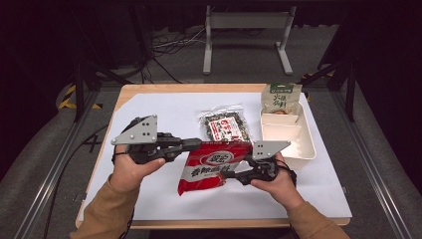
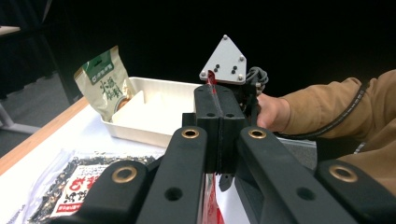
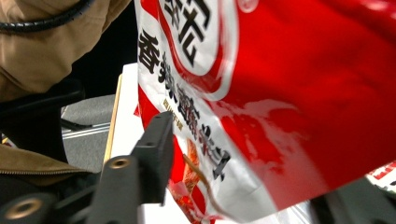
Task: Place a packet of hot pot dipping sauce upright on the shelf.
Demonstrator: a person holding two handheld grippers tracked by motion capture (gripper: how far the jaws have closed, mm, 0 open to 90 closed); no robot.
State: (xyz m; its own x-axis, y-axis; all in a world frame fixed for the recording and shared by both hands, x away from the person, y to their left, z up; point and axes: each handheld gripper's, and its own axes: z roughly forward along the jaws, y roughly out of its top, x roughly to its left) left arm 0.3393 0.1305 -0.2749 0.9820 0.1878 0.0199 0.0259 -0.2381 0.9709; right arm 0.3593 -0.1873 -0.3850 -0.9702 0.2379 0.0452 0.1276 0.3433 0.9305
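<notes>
The red snack bag [image 1: 215,167] hangs at centre frame above the tabletop [image 1: 164,199], its top edge pinched in the left gripper [image 1: 199,145], whose jaws are pressed together on it. The right gripper [image 1: 230,173] has its jaws apart around the bag's lower right side, not yet pressing. With only that thin edge held, I judge the bag could tear or slide free if the right jaws close on loose film and pull.

Both forearms over the counter, a hand-held gripper in each hand

The left hand-held gripper [image 1: 196,144] lies level, reaching in from the left of the red packet [image 1: 214,167], its jaws pressed tight together on the packet's upper edge. The left hand [image 1: 130,167] wraps its handle from below, wrist bent up, in a tan sleeve. The right hand-held gripper [image 1: 234,172] points left at the packet's right side, jaws part-way apart with the packet between them; the right hand [image 1: 276,181] grips it close behind.
</notes>
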